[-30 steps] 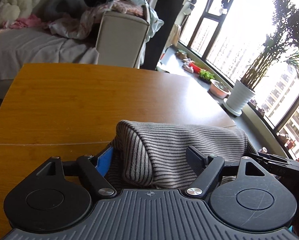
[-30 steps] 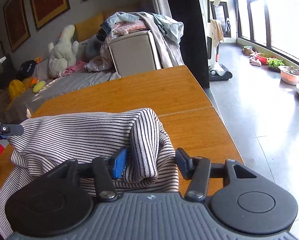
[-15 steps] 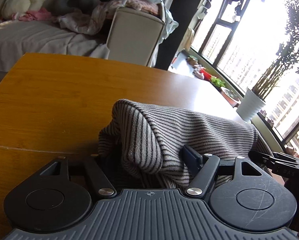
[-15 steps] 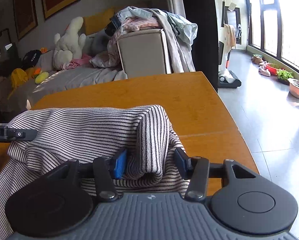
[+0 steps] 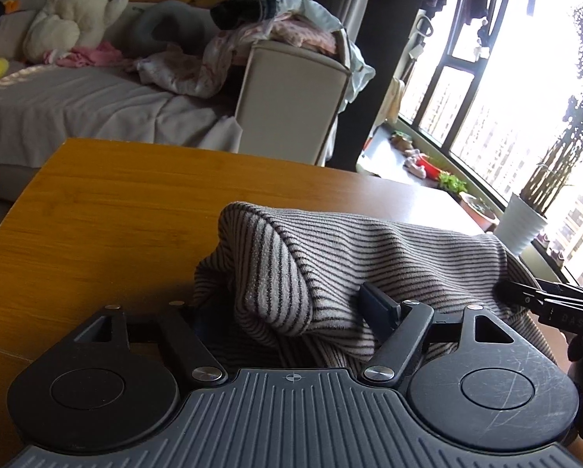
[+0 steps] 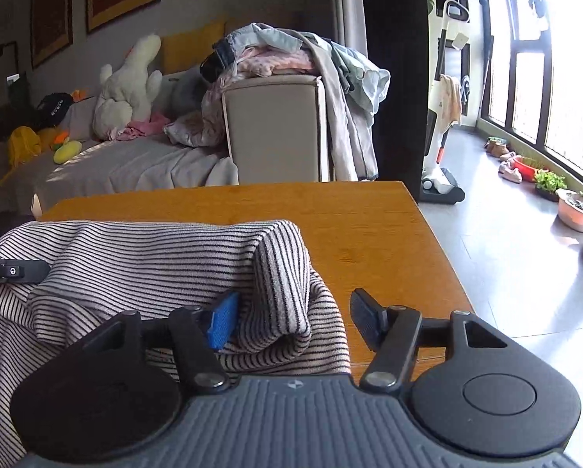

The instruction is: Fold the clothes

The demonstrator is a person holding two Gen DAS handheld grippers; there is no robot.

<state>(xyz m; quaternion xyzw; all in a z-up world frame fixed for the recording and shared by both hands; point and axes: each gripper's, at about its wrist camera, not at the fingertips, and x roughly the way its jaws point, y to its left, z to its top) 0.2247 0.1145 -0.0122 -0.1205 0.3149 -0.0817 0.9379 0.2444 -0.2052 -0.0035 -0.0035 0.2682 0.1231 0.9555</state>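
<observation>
A black-and-white striped garment (image 5: 369, 249) lies bunched on the wooden table (image 5: 96, 214). One raised fold of it stands between the fingers of my left gripper (image 5: 283, 304), whose jaws are opening; the left finger is hidden behind the cloth. In the right wrist view, the other end of the garment (image 6: 135, 257) sits in my right gripper (image 6: 293, 312), whose jaws are also opening. Its blue pad (image 6: 223, 318) touches the fold, and a gap separates the right finger (image 6: 363, 308) from the cloth. Each gripper's tip shows in the other's view, at the garment's far end.
Behind the table (image 6: 369, 226) stands a sofa (image 6: 135, 163) with a white plush toy (image 6: 127, 85) and a beige armrest piled with clothes (image 6: 283, 50). Right of the table are open floor, plant pots (image 6: 576, 212) and a tall window.
Both grippers moved forward over the table with the garment's folded ends. The right jaws have widened, leaving a gap at the right finger. The left jaws narrowed, then widened again.
</observation>
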